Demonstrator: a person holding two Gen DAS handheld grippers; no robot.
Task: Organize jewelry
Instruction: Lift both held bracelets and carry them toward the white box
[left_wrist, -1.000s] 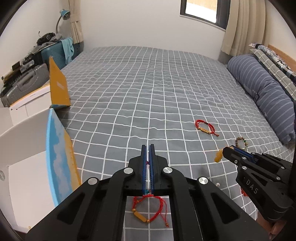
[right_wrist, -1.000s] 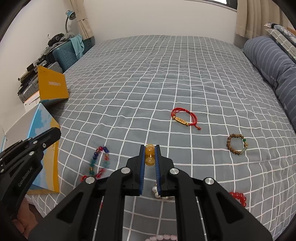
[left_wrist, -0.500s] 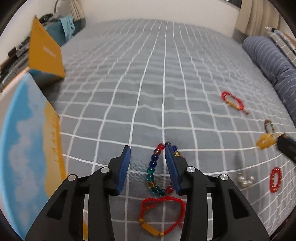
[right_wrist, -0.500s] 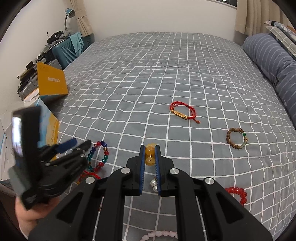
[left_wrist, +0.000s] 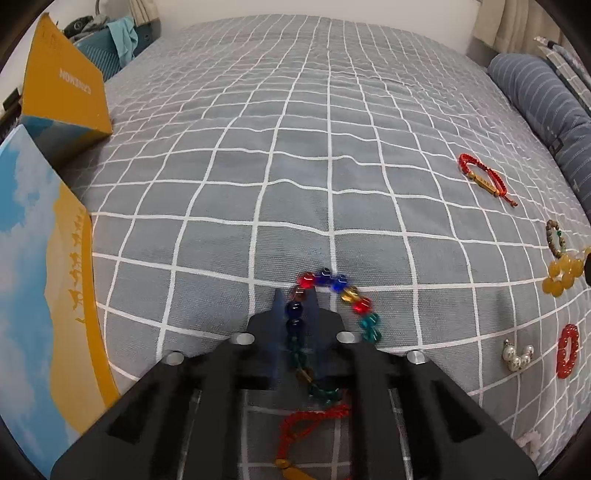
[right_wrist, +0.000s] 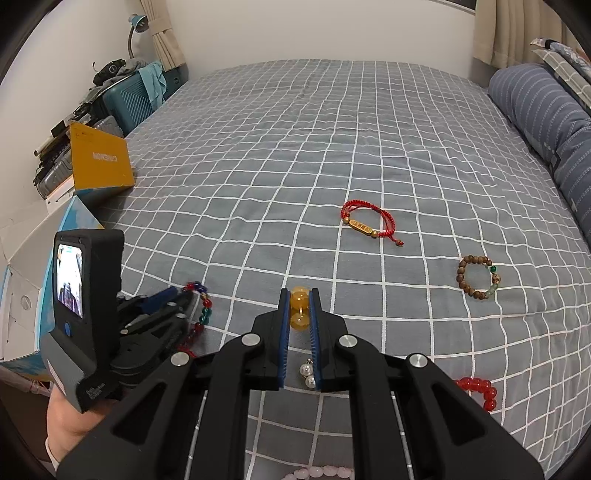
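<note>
My left gripper (left_wrist: 295, 301) is down on the bed and shut on the left side of a multicoloured glass bead bracelet (left_wrist: 340, 295); it shows in the right wrist view (right_wrist: 201, 310) too. A red cord bracelet (left_wrist: 314, 424) lies just under its fingers. My right gripper (right_wrist: 300, 304) is shut on a yellow bead bracelet (right_wrist: 299, 310), held above the bed; it appears at the left wrist view's right edge (left_wrist: 561, 277). Another red cord bracelet (right_wrist: 369, 219), a brown bead bracelet (right_wrist: 476, 277), pearls (right_wrist: 308, 373) and a red bead bracelet (right_wrist: 480, 391) lie on the bed.
An open box with a blue-and-yellow lid (left_wrist: 48, 266) stands at the bed's left edge, an orange box flap (right_wrist: 99, 162) behind it. A striped blue bolster (right_wrist: 546, 110) lies along the right. A pink bead bracelet (right_wrist: 325, 472) sits near the front edge. Luggage (right_wrist: 125, 96) stands beyond the bed.
My left gripper dropped the red cord bracelet onto the bed, opened, moved down over the multicoloured bracelet and closed on it. My right gripper stayed nearly still with the yellow bracelet.
</note>
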